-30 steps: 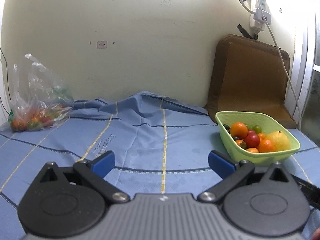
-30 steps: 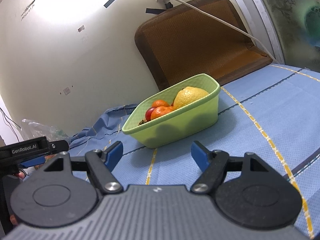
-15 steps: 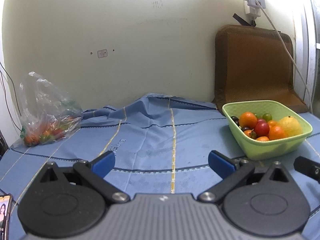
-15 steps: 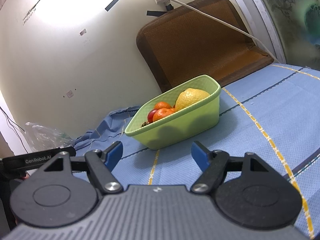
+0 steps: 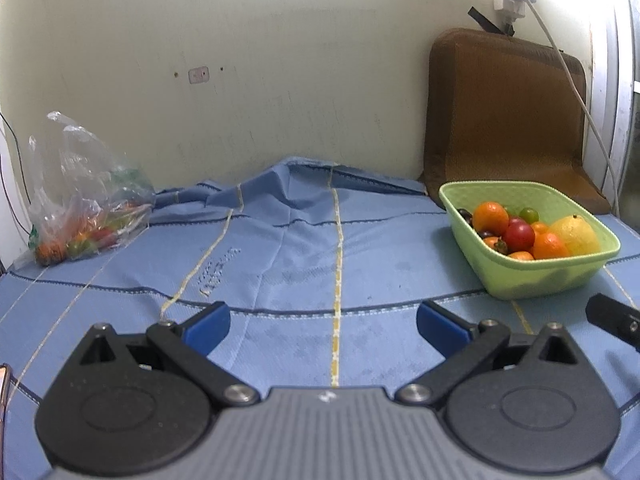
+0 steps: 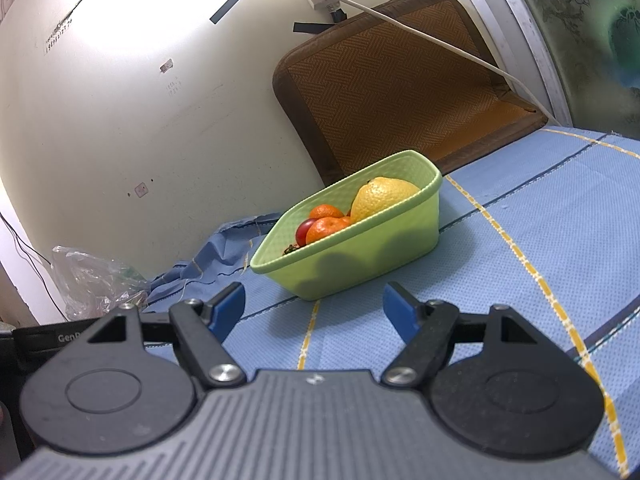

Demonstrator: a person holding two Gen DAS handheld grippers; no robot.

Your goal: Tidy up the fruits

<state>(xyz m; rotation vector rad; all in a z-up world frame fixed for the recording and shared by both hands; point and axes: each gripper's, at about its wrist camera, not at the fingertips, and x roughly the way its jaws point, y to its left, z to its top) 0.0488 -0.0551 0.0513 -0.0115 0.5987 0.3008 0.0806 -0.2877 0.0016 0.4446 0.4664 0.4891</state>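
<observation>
A light green basket (image 5: 560, 276) (image 6: 368, 248) stands on the blue cloth at the right, with oranges (image 5: 490, 218), a red fruit (image 5: 518, 237), small dark and green fruits and a yellow lemon (image 5: 576, 235) (image 6: 382, 198) inside. A clear plastic bag (image 5: 86, 204) (image 6: 88, 280) with more small fruits lies at the far left by the wall. My left gripper (image 5: 324, 326) hovers open over the cloth, well short of both. Just short of the basket, my right gripper (image 6: 314, 312) stands open and empty.
A blue striped cloth (image 5: 300, 248) covers the surface and bunches up at the wall. A brown woven mat (image 5: 504, 120) leans on the wall behind the basket, with a white cable (image 5: 576, 92) hanging over it. A phone edge (image 5: 3, 388) shows at the lower left.
The left wrist view has rolled and shifted: the bag and basket sit further right and more level. The right gripper's tip has come into that view at the right edge. The right view barely changed.
</observation>
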